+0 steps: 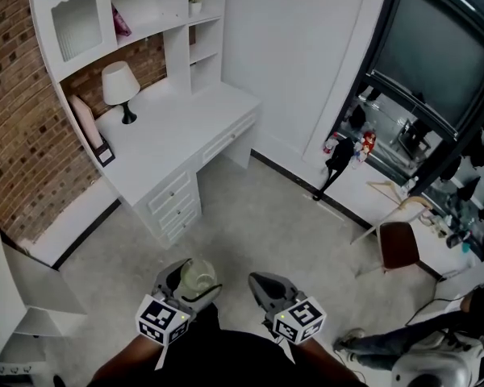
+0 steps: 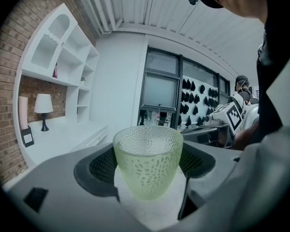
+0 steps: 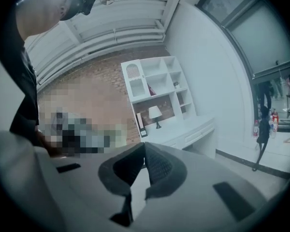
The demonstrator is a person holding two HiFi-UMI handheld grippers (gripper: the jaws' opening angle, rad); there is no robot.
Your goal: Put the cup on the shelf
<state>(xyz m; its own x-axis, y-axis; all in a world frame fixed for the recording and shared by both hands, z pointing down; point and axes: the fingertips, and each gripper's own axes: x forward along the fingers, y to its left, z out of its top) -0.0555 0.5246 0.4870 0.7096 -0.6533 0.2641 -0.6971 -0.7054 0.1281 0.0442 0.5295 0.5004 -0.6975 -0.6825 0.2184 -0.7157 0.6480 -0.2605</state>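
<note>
A pale green dimpled glass cup (image 2: 148, 159) stands upright between the jaws of my left gripper (image 2: 148, 166), which is shut on it. In the head view the cup (image 1: 197, 276) shows at the bottom centre, held by the left gripper (image 1: 185, 285). My right gripper (image 1: 268, 289) is beside it, shut with nothing in it; in the right gripper view its tips (image 3: 143, 149) meet. The white shelf unit (image 1: 137, 14) rises over a white desk (image 1: 173, 127) at the upper left, well away from both grippers.
A lamp (image 1: 119, 87) and a pink book (image 1: 87, 123) stand on the desk. A small plant (image 1: 195, 0) sits on an upper shelf. To the right are a dark window frame (image 1: 436, 63), a brown chair (image 1: 397, 244) and a person (image 1: 403, 341). A white box (image 1: 24, 297) is at the left.
</note>
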